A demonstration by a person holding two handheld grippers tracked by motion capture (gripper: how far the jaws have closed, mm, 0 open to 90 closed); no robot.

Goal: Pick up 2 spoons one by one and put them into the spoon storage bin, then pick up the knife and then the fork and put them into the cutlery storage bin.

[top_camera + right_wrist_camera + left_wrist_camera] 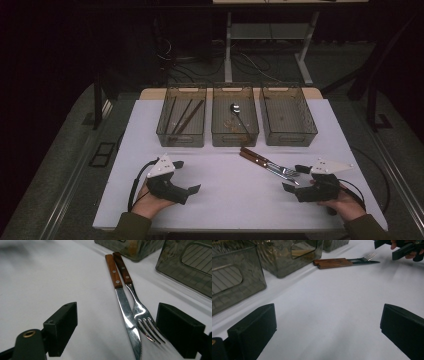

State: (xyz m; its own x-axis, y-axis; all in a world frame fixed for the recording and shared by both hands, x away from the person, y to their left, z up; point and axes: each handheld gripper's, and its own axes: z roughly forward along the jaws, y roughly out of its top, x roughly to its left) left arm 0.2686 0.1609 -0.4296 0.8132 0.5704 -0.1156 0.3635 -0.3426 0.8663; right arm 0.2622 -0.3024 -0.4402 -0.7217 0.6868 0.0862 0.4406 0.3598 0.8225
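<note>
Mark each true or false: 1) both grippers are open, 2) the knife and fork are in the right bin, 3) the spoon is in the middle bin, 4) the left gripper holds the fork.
1) True: the left gripper and the right gripper both stand open.
2) False: the knife and fork lie side by side on the white table, in front of the bins.
3) True: the spoon lies in the middle bin.
4) False: it holds nothing.
</note>
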